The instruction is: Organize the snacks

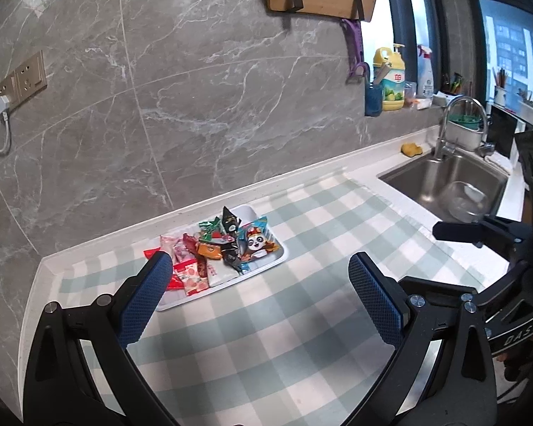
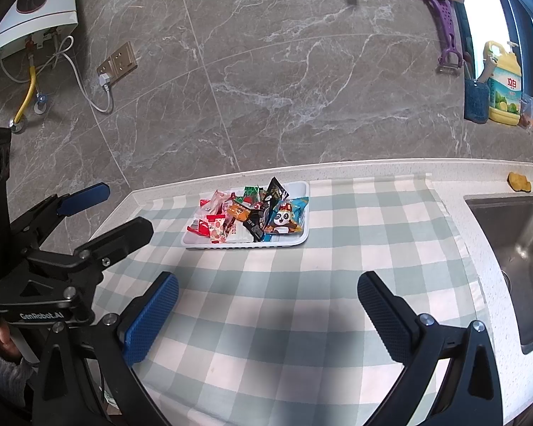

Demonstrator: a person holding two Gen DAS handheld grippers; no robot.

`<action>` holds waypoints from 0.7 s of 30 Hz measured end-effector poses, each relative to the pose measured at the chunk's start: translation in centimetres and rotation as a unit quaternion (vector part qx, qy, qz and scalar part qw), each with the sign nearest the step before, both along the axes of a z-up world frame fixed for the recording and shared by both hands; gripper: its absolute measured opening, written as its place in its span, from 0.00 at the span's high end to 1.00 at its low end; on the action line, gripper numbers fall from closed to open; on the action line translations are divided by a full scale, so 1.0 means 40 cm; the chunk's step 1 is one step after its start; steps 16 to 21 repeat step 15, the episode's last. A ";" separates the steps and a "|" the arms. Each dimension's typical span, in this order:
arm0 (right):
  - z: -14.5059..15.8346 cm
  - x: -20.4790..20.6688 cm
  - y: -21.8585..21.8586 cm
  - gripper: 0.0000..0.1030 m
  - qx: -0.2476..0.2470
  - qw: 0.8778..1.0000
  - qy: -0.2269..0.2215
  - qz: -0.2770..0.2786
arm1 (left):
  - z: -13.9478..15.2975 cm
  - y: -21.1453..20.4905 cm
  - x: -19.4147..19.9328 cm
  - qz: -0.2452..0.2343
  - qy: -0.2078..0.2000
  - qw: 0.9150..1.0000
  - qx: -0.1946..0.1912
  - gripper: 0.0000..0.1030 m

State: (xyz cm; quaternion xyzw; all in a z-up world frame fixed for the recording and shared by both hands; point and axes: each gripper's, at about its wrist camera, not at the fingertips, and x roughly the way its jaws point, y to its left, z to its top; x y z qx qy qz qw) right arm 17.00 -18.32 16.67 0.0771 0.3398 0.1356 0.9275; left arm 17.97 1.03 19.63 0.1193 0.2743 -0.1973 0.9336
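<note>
- The left tool (image 1: pixel 259 273) is released, its two blue-padded fingers (image 1: pixel 149 294) spread wide with nothing between them; it hangs above the checked cloth (image 1: pixel 302 319) and touches nothing.
- The right tool (image 2: pixel 266 291) is likewise released, fingers (image 2: pixel 152 316) wide apart and empty, above the same cloth.
- In the right wrist view the left tool shows at the left edge, jaws apart, held by a hand (image 2: pixel 0 337) in a grey sleeve.
- In the left wrist view the right tool shows at the right edge, near the sink (image 1: pixel 444 181).
- A white tray (image 2: pixel 295 241) sits on the cloth toward the back of the worktop (image 2: pixel 373 168), close to the marble wall, well ahead of both tools.
- The tray holds a loose heap of snacks (image 2: pixel 238 216): a panda pack (image 2: pixel 284 220) at its right end, black and green wrappers (image 2: pixel 275 188) behind, an orange one in the middle, pink and red packs (image 2: pixel 213 225) at its left end.
- A red pack (image 2: pixel 197 227) overhangs the tray's left rim.
- The steel sink lies to the right of the cloth, with a clear bowl (image 1: pixel 462 202) inside it.
- A yellow sponge (image 2: pixel 518 181) rests on the worktop behind the sink.
- A yellow soap bottle (image 2: pixel 504 85) and a blue cup (image 2: pixel 476 101) stand on the ledge above.
</note>
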 end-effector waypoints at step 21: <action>-0.006 -0.014 0.005 0.00 0.000 1.000 0.002 -0.003 | -0.001 0.004 -0.009 0.017 -0.010 1.000 0.019 0.02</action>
